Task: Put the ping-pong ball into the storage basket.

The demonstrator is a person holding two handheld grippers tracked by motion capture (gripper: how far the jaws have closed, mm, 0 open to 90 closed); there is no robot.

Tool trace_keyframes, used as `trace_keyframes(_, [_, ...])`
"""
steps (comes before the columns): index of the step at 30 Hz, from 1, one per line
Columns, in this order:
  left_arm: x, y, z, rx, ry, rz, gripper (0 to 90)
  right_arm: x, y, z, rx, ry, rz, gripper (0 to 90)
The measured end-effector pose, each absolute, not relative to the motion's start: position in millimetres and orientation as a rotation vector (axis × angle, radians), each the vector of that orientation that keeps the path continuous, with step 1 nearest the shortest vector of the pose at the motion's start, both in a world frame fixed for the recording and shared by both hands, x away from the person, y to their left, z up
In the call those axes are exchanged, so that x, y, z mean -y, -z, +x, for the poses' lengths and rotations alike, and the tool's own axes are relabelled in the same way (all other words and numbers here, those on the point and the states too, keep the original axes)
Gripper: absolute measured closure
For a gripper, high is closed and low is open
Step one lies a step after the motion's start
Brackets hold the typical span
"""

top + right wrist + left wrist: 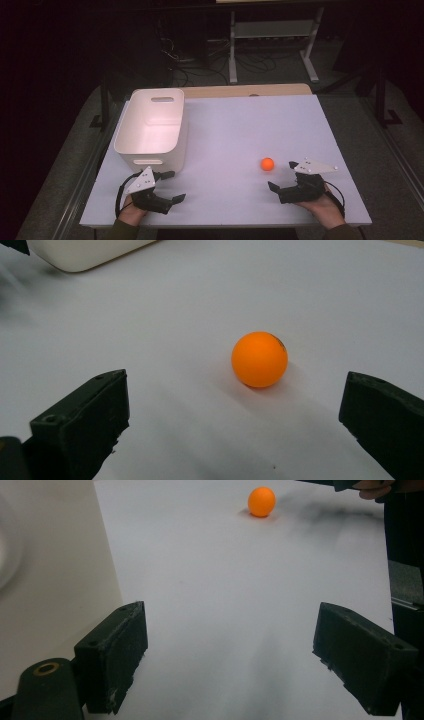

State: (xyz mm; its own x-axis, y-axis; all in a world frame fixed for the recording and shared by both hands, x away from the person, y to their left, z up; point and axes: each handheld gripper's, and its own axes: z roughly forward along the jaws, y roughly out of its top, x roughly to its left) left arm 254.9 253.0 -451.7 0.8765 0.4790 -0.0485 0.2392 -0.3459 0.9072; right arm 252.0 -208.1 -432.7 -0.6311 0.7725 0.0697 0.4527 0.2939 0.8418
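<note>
The orange ball [267,164] is small, round and smooth, of the size and matte look of a table-tennis ball, and it rests on the white tabletop [235,130] toward the near right part, well apart from the white bin [152,127] at the left. In the right gripper view the ball [259,359] lies free on the surface, a little ahead of the open span between the two black jaws and nearer the right-hand one, touching neither, with a faint shadow under it. A small dark mark sits at its upper right edge, perhaps print, too small to read.
</note>
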Motion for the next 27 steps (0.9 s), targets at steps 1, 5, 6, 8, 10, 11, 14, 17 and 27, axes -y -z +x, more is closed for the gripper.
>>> trace_keyframes(1, [-253.2,451.6,254.9,-0.524,-0.274,1.943,14.1,207.9,432.7,252.1,-2.218,-1.266,1.106,0.0])
trace_keyframes(5, [-253.1,451.6,254.8,-0.524,-0.271,1.943,14.0,207.3,432.8,253.8,-2.221,-1.264,1.098,0.0])
trace_keyframes(6, [-253.2,451.6,254.8,-0.522,-0.271,1.943,14.1,207.2,432.9,254.4,-2.221,-1.264,1.098,0.0])
trace_keyframes(8, [-253.2,451.6,254.7,-0.522,-0.272,1.942,14.1,206.9,433.0,255.4,-2.220,-1.262,1.099,0.0])
trace_keyframes(10, [-253.1,451.6,254.8,-0.524,-0.272,1.943,14.1,205.8,432.8,255.9,-2.225,-1.262,1.098,0.0])
trace_keyframes(11, [-253.2,451.6,254.8,-0.522,-0.272,1.942,14.1,205.4,432.6,256.2,-2.228,-1.261,1.096,0.0])
trace_keyframes(14, [-252.9,451.6,254.4,-0.523,-0.275,1.942,14.1,204.1,431.2,257.0,-2.229,-1.263,1.087,0.0])
trace_keyframes(17, [-252.9,451.6,254.0,-0.521,-0.277,1.941,14.1,202.7,430.3,257.8,-2.226,-1.263,1.084,0.0])
trace_keyframes(27, [-253.0,451.7,254.1,-0.521,-0.276,1.939,14.1,199.5,430.2,261.4,-2.228,-1.260,1.081,0.0])
